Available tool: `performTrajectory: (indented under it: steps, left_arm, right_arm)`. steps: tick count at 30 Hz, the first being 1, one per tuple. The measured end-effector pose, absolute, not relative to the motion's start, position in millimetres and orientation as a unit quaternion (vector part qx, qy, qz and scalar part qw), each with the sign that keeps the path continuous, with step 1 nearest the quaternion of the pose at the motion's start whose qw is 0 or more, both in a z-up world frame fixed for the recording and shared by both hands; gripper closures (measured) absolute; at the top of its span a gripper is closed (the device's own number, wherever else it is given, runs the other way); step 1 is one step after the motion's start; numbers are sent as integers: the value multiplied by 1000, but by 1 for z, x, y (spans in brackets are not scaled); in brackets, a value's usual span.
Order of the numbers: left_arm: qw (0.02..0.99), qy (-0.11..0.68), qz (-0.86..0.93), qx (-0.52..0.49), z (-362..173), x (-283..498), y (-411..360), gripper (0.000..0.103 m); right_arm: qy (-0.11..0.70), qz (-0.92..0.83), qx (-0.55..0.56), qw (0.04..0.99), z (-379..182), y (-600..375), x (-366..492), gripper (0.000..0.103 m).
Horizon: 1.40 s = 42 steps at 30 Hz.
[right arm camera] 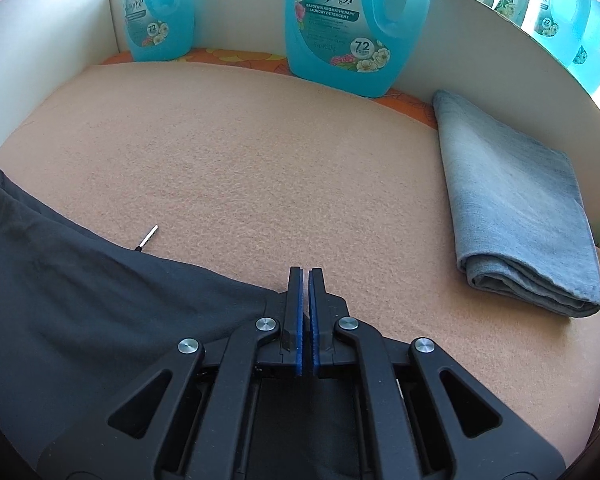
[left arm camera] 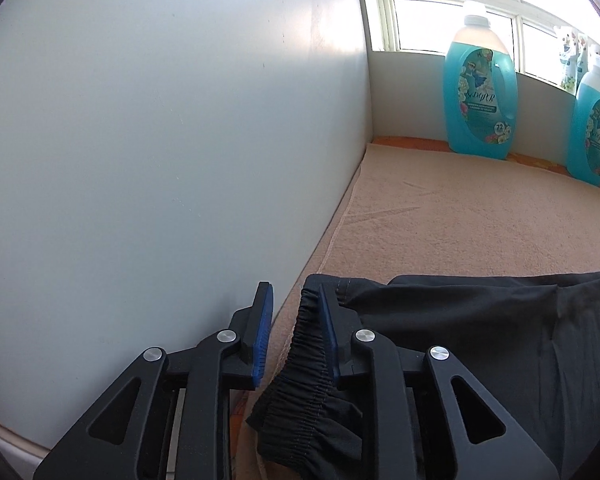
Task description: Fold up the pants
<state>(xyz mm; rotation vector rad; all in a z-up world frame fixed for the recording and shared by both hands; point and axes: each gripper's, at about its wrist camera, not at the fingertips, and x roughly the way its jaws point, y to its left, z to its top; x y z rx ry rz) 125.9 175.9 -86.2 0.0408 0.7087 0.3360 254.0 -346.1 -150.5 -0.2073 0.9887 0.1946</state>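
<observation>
Black pants [left arm camera: 480, 340] lie on a peach towel-covered surface [left arm camera: 480, 220]. In the left wrist view the elastic waistband [left arm camera: 308, 360] bunches up between my left gripper's [left arm camera: 294, 300] blue-padded fingers, which stand apart; the band rests against the right finger. In the right wrist view the pants [right arm camera: 80, 300] spread across the lower left, with a drawstring tip [right arm camera: 148, 236] poking out. My right gripper [right arm camera: 305, 276] has its pads nearly together at the pants' edge; the cloth passes under it and I cannot see whether it is pinched.
A white wall [left arm camera: 160, 140] stands close on the left. Blue detergent jugs [right arm camera: 356, 20] line the back by the window. A folded light-blue cloth [right arm camera: 520, 216] lies at the right. The peach surface [right arm camera: 260, 160] stretches between them.
</observation>
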Motion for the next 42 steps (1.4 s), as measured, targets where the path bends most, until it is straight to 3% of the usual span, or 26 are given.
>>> performTrajectory:
  steps: [4, 6, 7, 8, 23, 34, 42]
  left_arm:
    - [933, 327, 152, 22, -67, 104, 172, 66]
    - [937, 321, 139, 15, -60, 90, 169, 64]
    - [938, 318, 135, 13, -57, 83, 168, 64]
    - [940, 314, 132, 9, -55, 75, 166, 64]
    - [932, 331, 77, -127, -96, 1, 174, 64]
    - [924, 317, 52, -207, -115, 0, 188, 64]
    - [918, 316, 65, -229, -122, 18, 193, 64]
  right_arm:
    - [456, 94, -93, 880, -132, -342, 242, 96]
    - [443, 100, -90, 886, -120, -336, 234, 79]
    - [433, 104, -90, 891, -113, -331, 229, 66]
    - [422, 108, -91, 895, -106, -326, 224, 62]
    - [359, 320, -148, 864, -53, -125, 150, 62]
    - [369, 432, -186, 802, -67, 26, 131, 62]
    - [429, 489, -146, 746, -99, 117, 161, 62]
